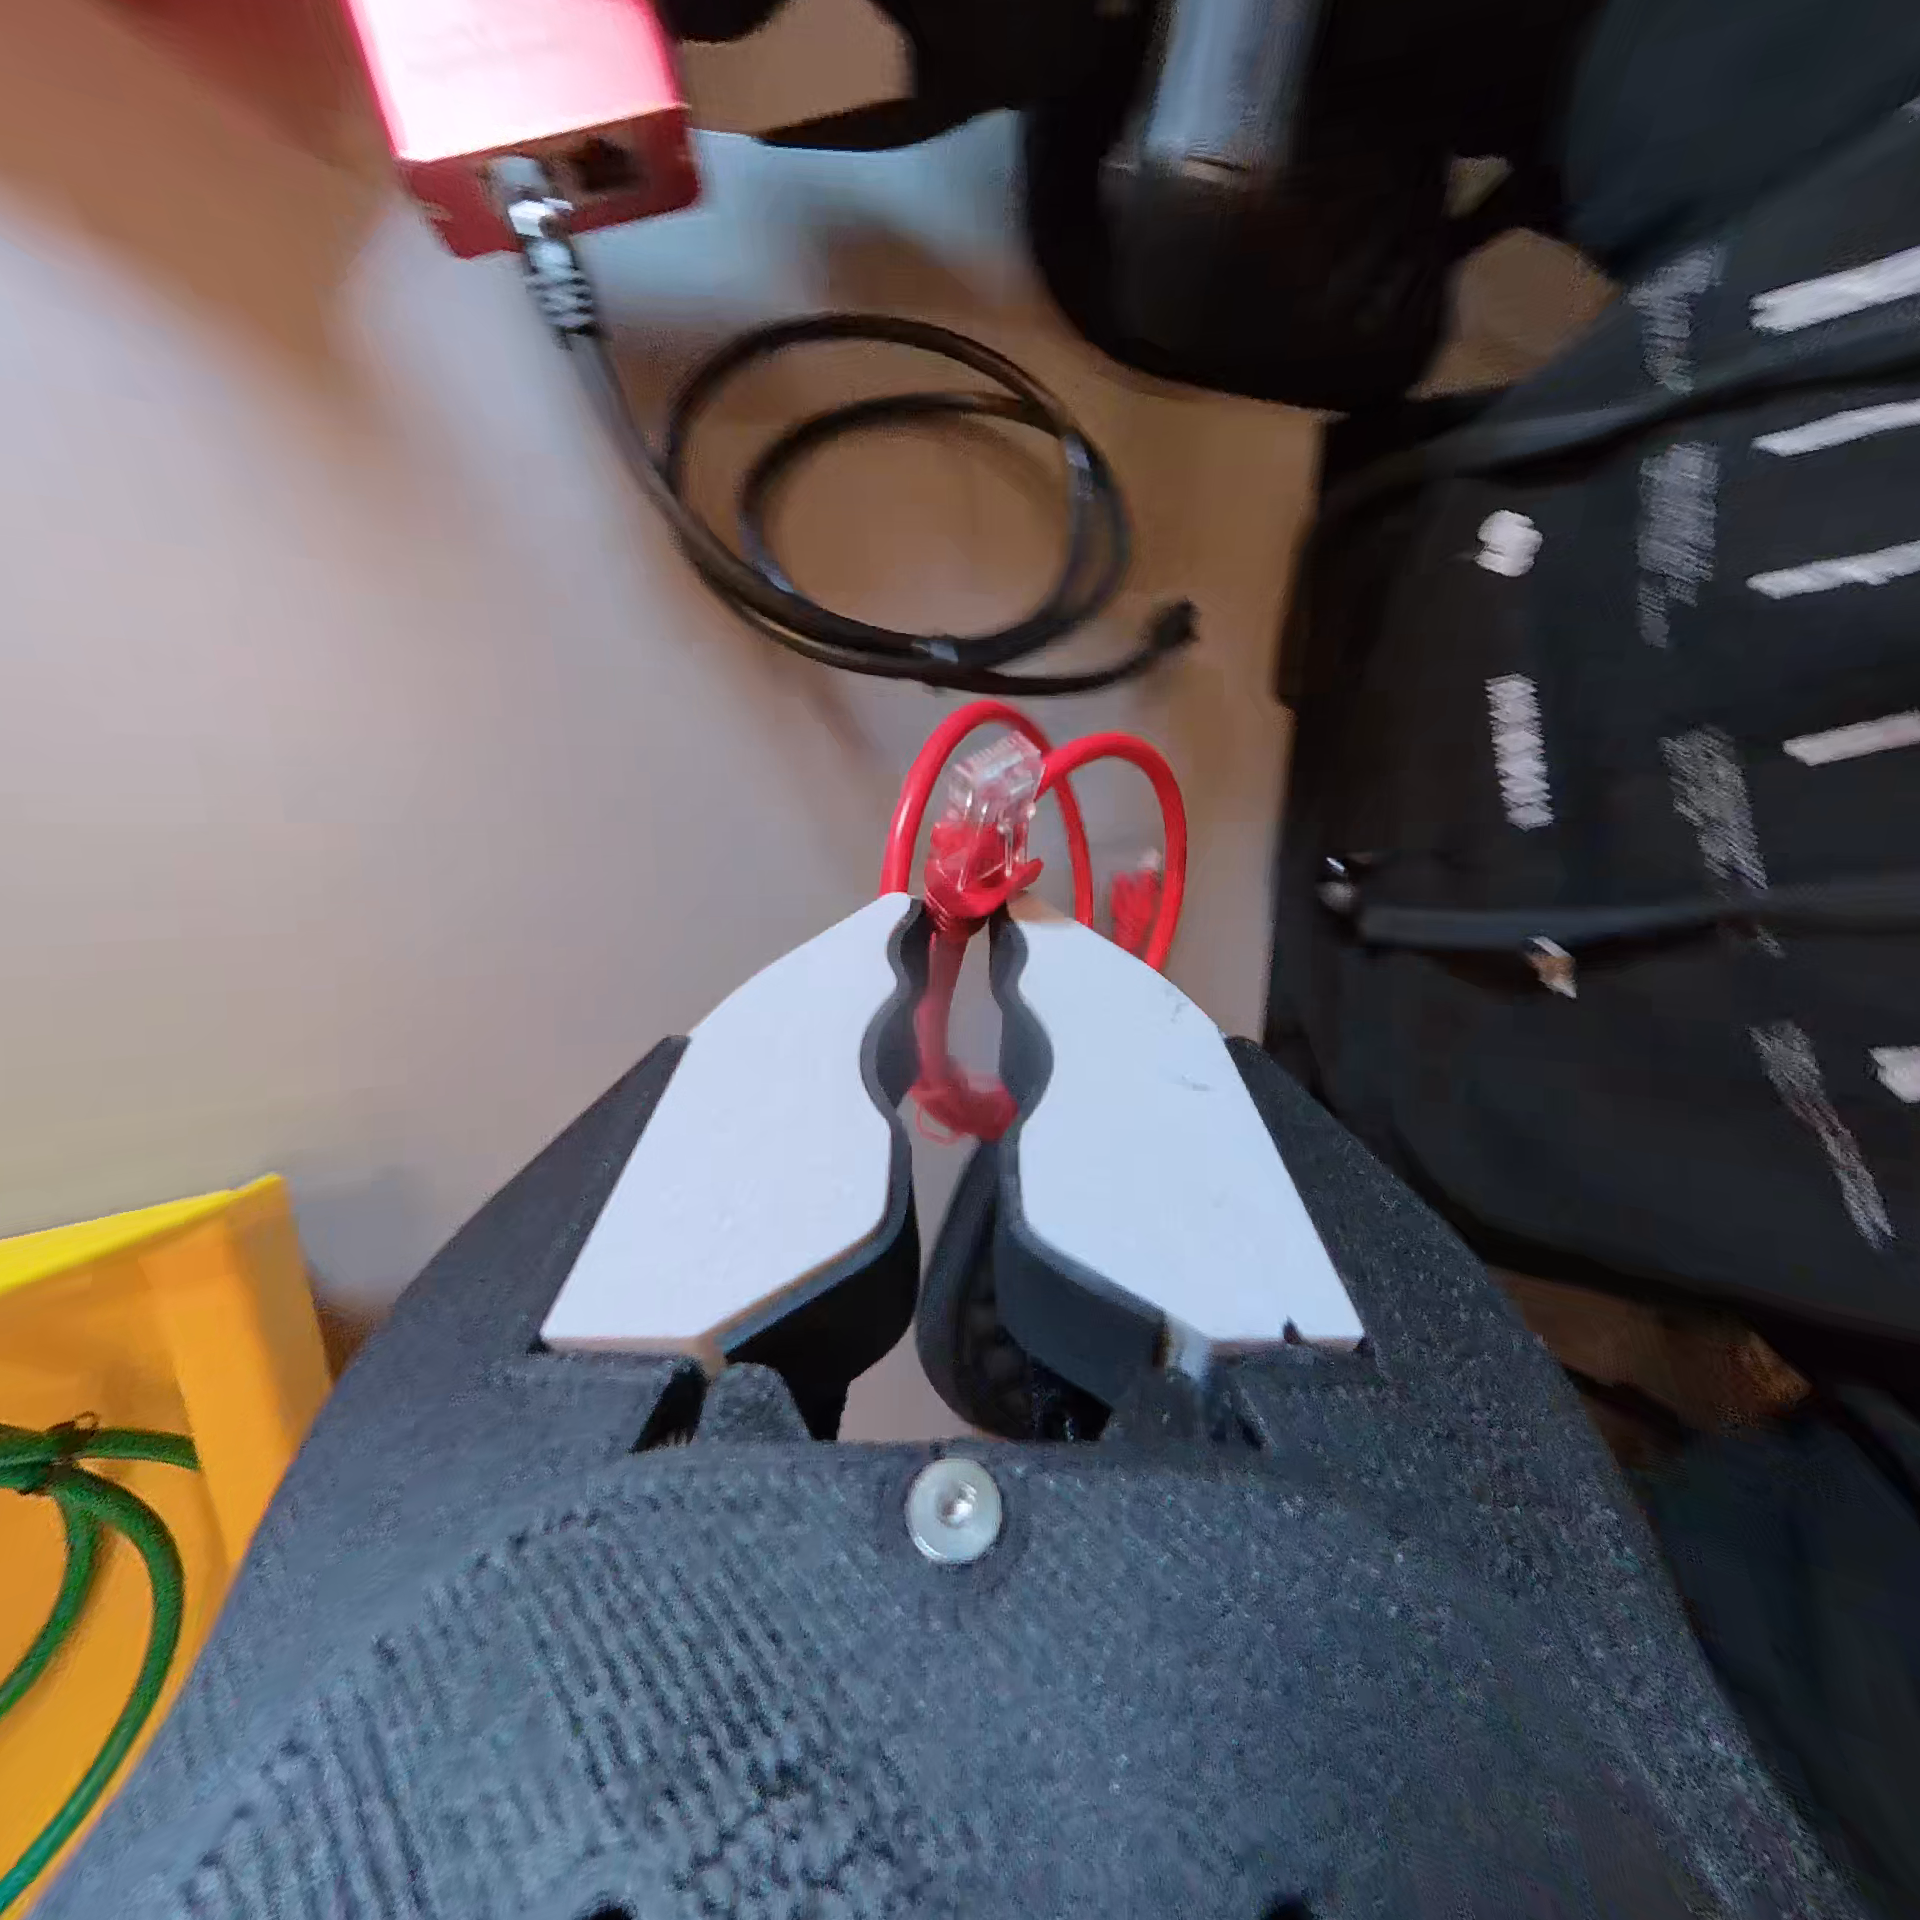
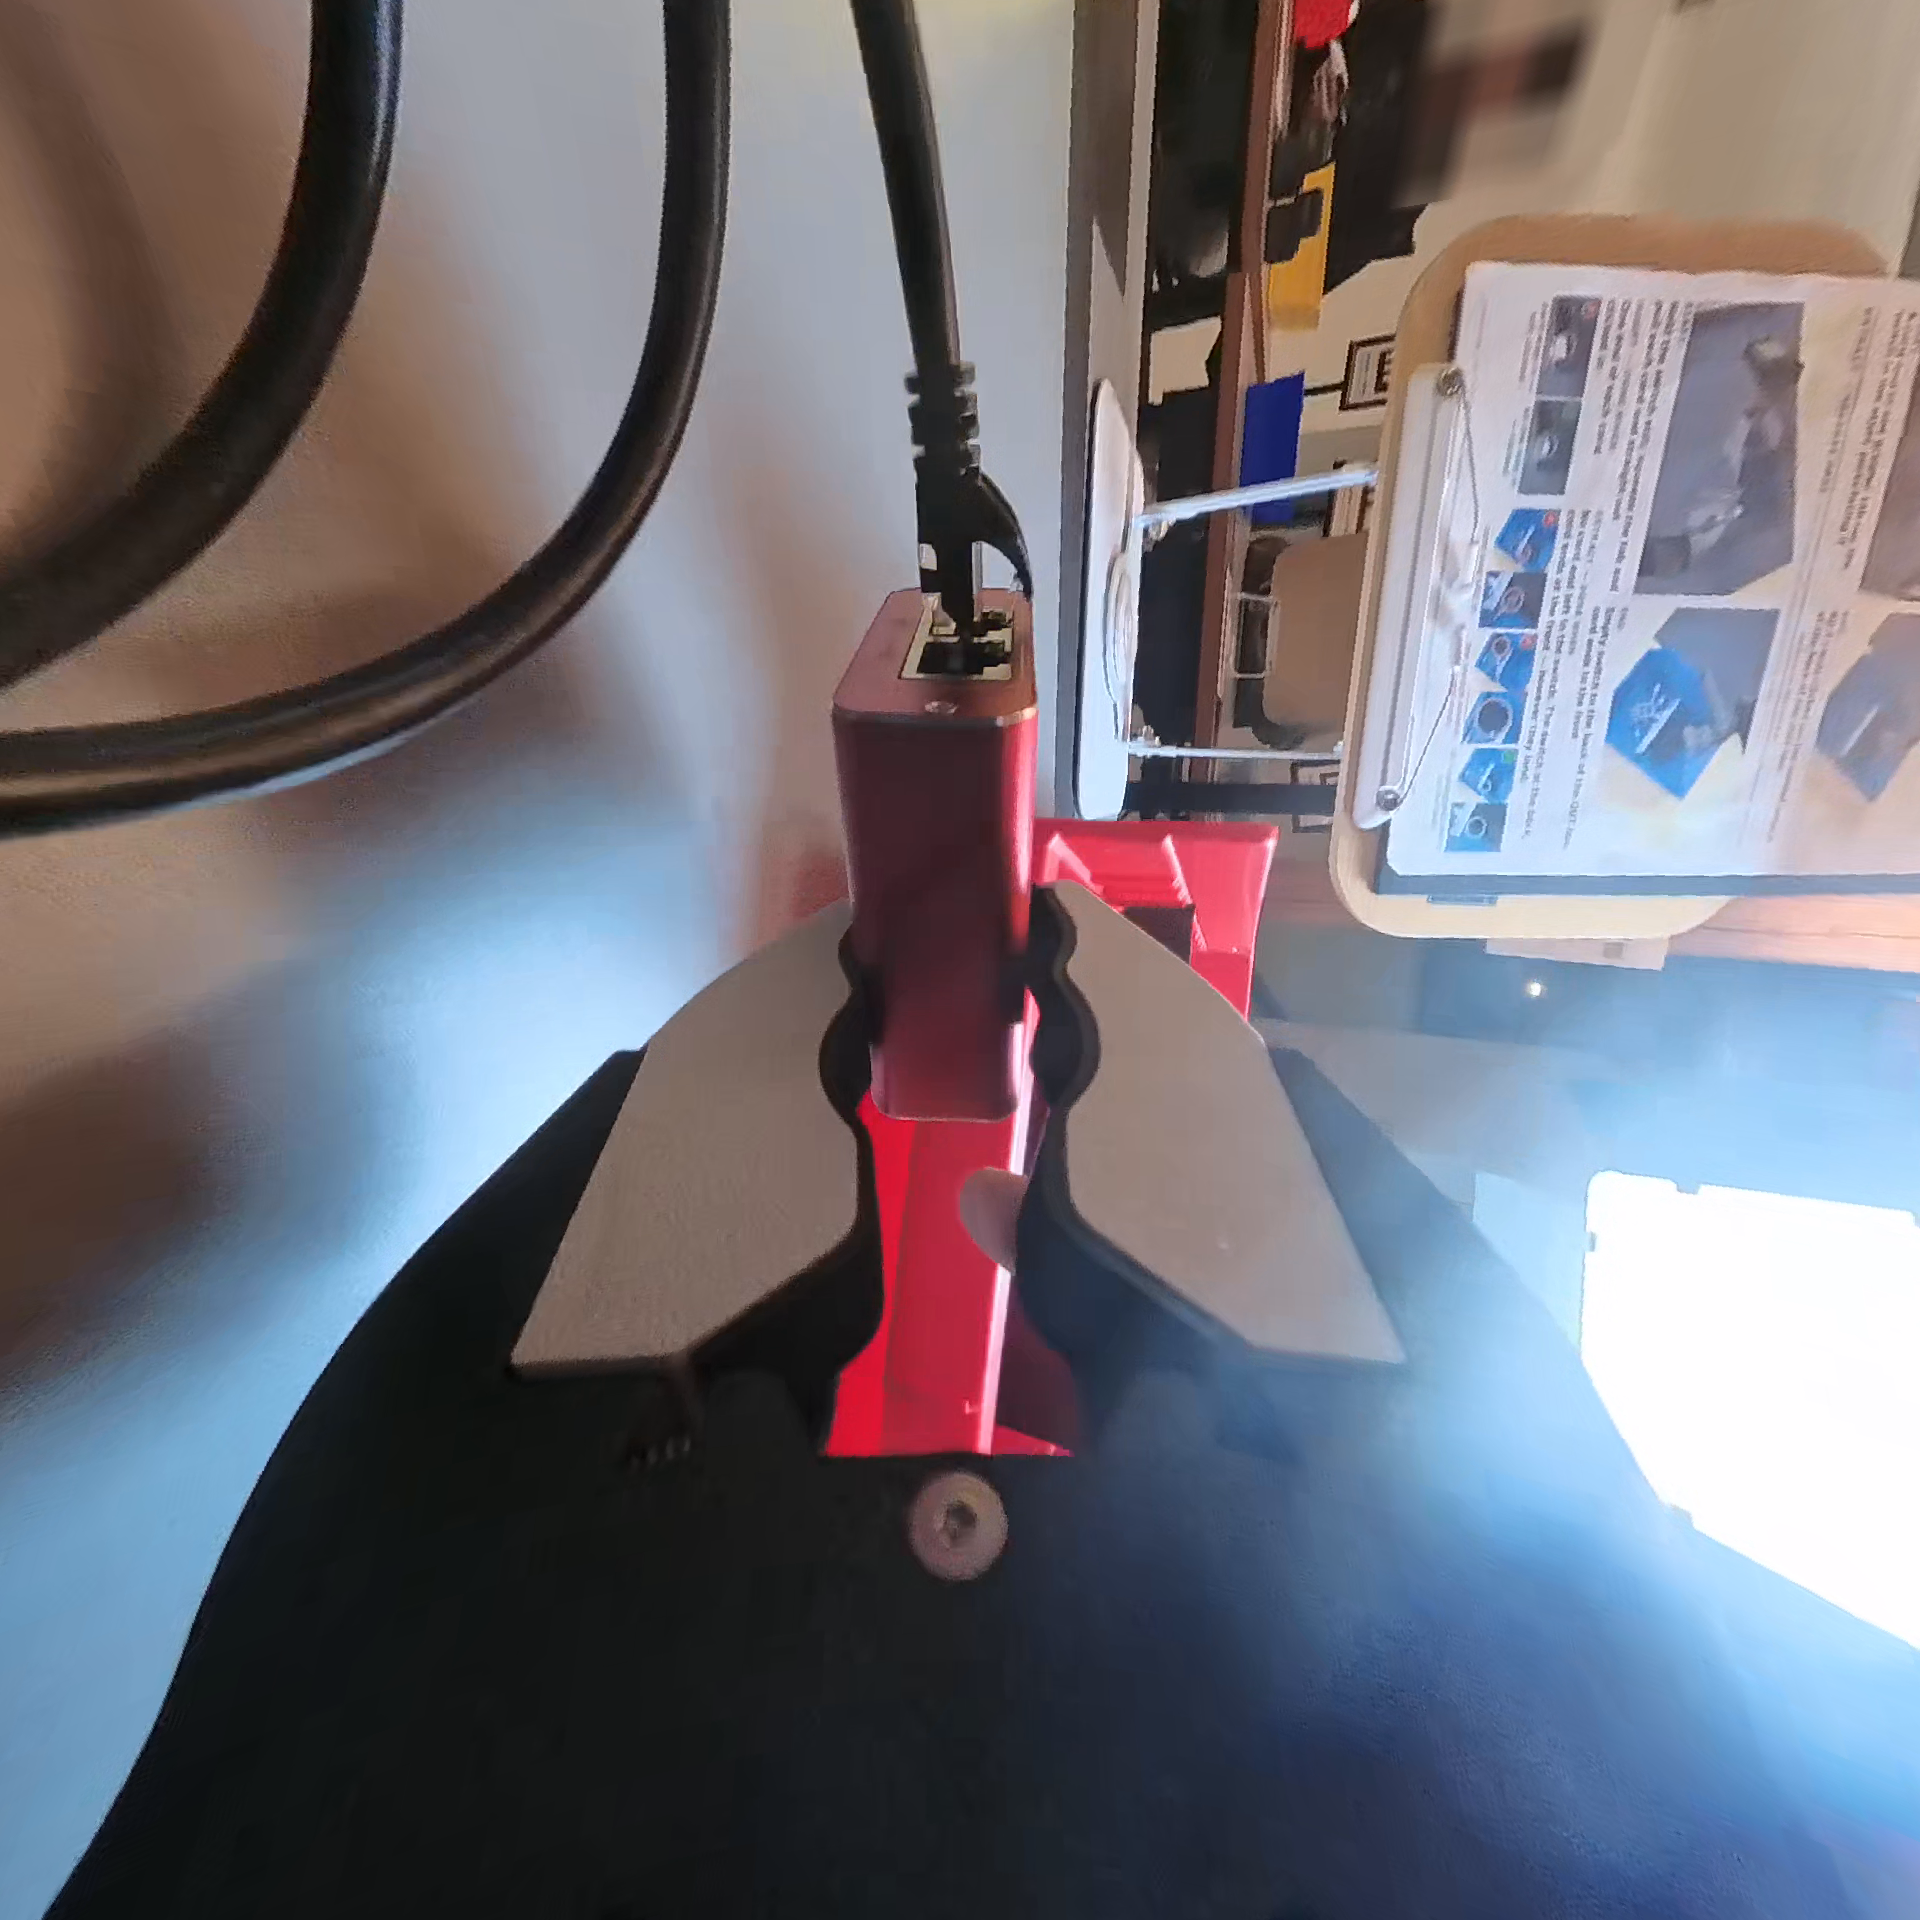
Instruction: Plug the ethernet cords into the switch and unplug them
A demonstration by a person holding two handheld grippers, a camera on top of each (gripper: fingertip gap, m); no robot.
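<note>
My left gripper is shut on a red ethernet cord, its clear plug sticking out past the fingertips, the rest looped behind. The red switch is at the top left of the left wrist view, with a black ethernet cord plugged into it and coiled on the table. My right gripper is shut on the red switch. The black cord's plug sits in one port at the switch's far end; the port beside it is empty.
A yellow bin with a green cord is at the lower left. A black backpack lies right of the table. A red bin lies under the switch. A clipboard with a printed sheet stands at the right. Tip to tip, the grippers are about 20 cm apart.
</note>
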